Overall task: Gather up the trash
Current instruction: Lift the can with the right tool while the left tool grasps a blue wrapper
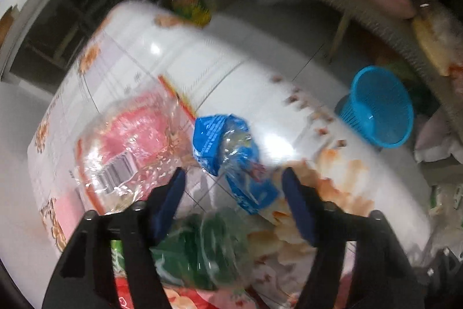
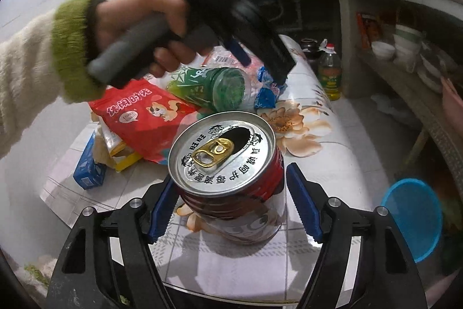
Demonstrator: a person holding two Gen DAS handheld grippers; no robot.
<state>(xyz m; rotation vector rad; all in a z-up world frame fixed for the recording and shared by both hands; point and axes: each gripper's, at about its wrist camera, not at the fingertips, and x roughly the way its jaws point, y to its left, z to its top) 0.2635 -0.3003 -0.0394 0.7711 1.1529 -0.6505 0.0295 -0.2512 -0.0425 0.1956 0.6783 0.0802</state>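
My left gripper (image 1: 233, 178) is open above a crumpled clear bottle with a blue label (image 1: 231, 152) on the floral tablecloth (image 1: 179, 54). A green bottle (image 1: 199, 248) lies under the gripper, a clear pink-printed wrapper (image 1: 130, 146) to its left. My right gripper (image 2: 228, 187) is open around an opened red can (image 2: 231, 181) standing on the table; the left pad (image 2: 162, 207) is close to it, the right pad (image 2: 303, 201) is apart. The right view shows the left gripper (image 2: 260, 57) over the green bottle (image 2: 208, 89) and blue-label bottle (image 2: 264, 94).
A blue basket stands on the floor right of the table (image 1: 379, 106), and also shows in the right wrist view (image 2: 413, 216). A red snack bag (image 2: 141, 118), a blue box (image 2: 86, 167) and yellow packaging (image 2: 121, 152) lie on the table. An oil bottle (image 2: 330, 71) stands beyond it. Shelves hold bowls (image 2: 405, 48).
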